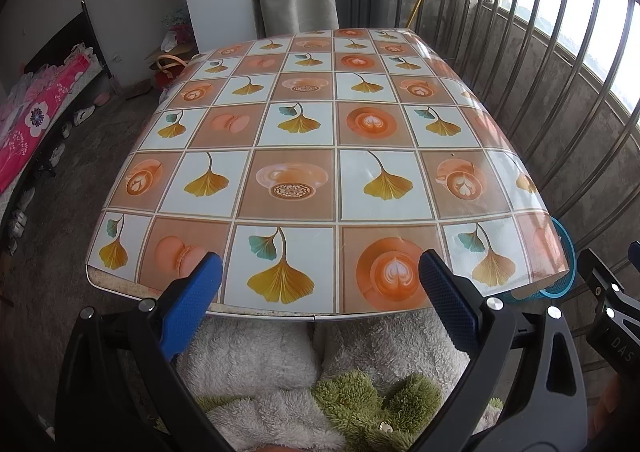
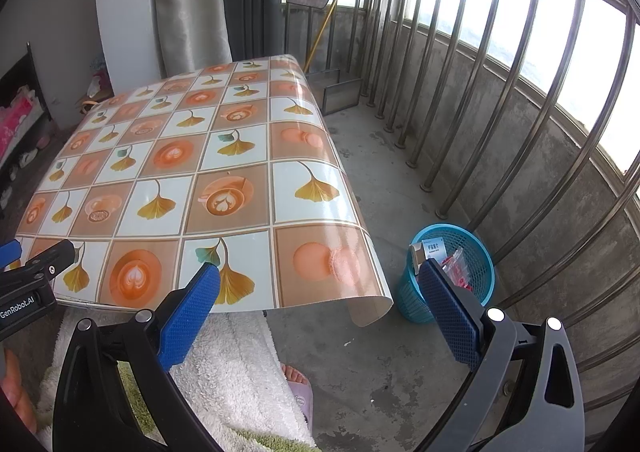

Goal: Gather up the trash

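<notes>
Right wrist: left claw (image 2: 8,252) body reads "GenRobot.AI".

Orange-and-pale checked tablecloth (image 1: 296,155), blue basket (image 2: 476,252)

Daylight floods both of my feeds from the windows (image 2: 532,11) at one to three o'clock, which are blown out to plain white beyond the railing bars (image 1: 532,63). I see a soft glare band along the desk (image 1: 486,155) cover's right edge in the left wrist view, and a pale sheen on its drooping edge in the right. Shadows are weak and diffuse. Fisheye bending curves the bars and desk edges, and black vignette fills the corners. The room at nine o'clock sits dimmer. Focus looks fairly sharp throughout.
</notes>
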Action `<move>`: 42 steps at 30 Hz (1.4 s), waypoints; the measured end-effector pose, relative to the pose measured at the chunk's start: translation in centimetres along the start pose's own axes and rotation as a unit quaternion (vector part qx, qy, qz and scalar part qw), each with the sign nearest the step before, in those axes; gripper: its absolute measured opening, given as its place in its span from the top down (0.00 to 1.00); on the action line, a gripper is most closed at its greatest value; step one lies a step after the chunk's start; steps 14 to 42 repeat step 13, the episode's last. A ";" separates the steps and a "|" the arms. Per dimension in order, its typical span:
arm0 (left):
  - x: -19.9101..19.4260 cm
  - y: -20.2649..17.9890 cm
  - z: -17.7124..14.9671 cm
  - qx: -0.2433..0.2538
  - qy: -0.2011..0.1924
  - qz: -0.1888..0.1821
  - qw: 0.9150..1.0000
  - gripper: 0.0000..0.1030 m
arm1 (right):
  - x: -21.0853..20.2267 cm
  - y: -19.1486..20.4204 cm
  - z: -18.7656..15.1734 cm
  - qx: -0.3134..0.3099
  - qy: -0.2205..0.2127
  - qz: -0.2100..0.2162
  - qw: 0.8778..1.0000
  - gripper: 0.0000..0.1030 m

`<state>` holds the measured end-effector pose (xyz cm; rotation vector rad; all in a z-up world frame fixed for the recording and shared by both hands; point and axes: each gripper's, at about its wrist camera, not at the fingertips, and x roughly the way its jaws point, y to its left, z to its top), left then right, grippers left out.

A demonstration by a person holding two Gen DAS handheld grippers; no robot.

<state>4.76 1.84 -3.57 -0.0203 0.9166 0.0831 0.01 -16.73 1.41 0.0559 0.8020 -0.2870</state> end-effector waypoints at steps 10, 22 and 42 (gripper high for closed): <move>0.0 0.0 0.0 -0.002 0.001 0.000 1.000 0.08 | 0.0 -0.1 0.0 0.000 0.000 0.000 1.000 0.06; 0.2 0.1 0.0 -0.002 0.002 0.000 1.000 0.08 | 0.0 -0.1 0.0 0.000 0.000 0.000 1.000 0.06; 0.2 0.1 0.0 -0.002 0.002 0.000 1.000 0.08 | 0.0 -0.1 0.0 0.000 0.000 0.000 1.000 0.06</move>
